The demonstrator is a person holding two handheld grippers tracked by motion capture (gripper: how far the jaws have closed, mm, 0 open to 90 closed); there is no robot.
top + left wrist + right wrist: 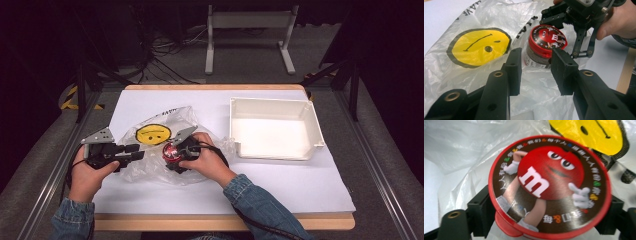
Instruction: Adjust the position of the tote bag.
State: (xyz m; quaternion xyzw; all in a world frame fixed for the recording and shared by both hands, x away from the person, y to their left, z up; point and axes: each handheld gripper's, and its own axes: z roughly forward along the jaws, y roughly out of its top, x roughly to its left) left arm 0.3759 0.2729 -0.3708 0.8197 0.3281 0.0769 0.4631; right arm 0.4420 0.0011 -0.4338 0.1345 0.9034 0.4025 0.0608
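Observation:
A candy jar with a red lid and a cartoon print stands on a crumpled clear plastic bag that bears a yellow smiley face. My right gripper reaches it from the right, its jaws hugging both sides of the jar under the lid, shut on it. My left gripper lies at the bag's left edge, pointing at the jar. Its jaws stand apart over the plastic, open, with nothing pinched between them.
A white rectangular bin sits at the right of the white table sheet. Beyond the table's far edge stand a white frame and dark cables on the floor.

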